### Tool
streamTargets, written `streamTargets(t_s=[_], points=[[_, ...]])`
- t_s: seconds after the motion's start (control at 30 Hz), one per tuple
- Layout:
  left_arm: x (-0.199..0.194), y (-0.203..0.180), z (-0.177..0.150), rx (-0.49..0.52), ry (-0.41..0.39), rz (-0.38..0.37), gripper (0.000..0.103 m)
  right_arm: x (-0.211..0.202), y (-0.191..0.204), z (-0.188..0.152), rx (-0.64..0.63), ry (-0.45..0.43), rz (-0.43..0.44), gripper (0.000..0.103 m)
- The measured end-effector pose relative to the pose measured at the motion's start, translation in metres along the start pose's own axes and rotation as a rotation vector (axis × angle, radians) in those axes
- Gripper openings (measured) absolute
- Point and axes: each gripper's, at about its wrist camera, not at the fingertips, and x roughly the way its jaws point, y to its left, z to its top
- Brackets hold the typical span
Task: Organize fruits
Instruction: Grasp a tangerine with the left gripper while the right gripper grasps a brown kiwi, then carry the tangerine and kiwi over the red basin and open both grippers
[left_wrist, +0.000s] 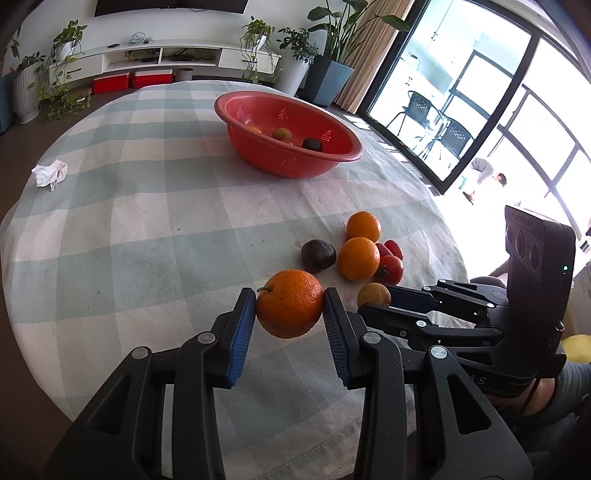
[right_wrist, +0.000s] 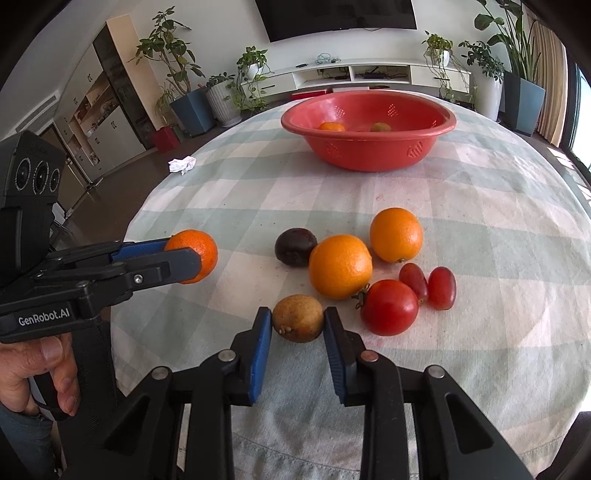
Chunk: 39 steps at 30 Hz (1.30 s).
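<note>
My left gripper (left_wrist: 289, 300) is shut on a small orange mandarin (left_wrist: 290, 308), held just above the checked tablecloth; the right wrist view shows it at the left (right_wrist: 192, 254). My right gripper (right_wrist: 298, 319) is shut on a brownish round fruit (right_wrist: 298, 325) that rests on the cloth, a blue pad (right_wrist: 263, 328) against each side. Just beyond lie two oranges (right_wrist: 340, 266) (right_wrist: 396, 234), a dark purple fruit (right_wrist: 295, 246), a tomato (right_wrist: 389, 306) and two small red oblong fruits (right_wrist: 441, 288). A red colander bowl (right_wrist: 369, 157) at the far side holds a few fruits (left_wrist: 282, 133).
A crumpled white tissue (left_wrist: 49, 173) lies near the table's far left edge. The round table (left_wrist: 129, 221) drops off close behind both grippers. Potted plants and a low white cabinet (left_wrist: 155, 59) stand past the table; glass doors are on the right.
</note>
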Motion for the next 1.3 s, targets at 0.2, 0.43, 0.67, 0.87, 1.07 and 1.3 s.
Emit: streamTargets(t_s=[0.2,0.43,0.67,0.87,1.07,1.3], points=[[-0.003,-0.003,0.006,-0.003,-0.015,-0.009,0.035,-0.027,-0.008,-0.003,0.019,-0.033,0.054,0.031],[-0.005,-0.011,0.032,0.023,-0.041,-0.004,0.035,-0.059,-0.047,0.014,0.084,-0.107,0.026,0.031],[-0.003,-0.017,0.097,0.081,-0.093,0.029,0.035,-0.090,-0.102,0.067,0.126,-0.208,-0.039,0.031],[0.020,-0.026,0.165,0.151,-0.113,0.078,0.035,-0.085,-0.099,0.130,0.017,-0.229,-0.028,0.031],[0.074,-0.024,0.197,0.201,-0.040,0.119,0.035,-0.033,-0.075,0.165,-0.140,-0.120,-0.022,0.031],[0.122,-0.017,0.194,0.226,0.029,0.131,0.035,0.024,-0.073,0.168,-0.214,0.005,-0.054,0.031]])
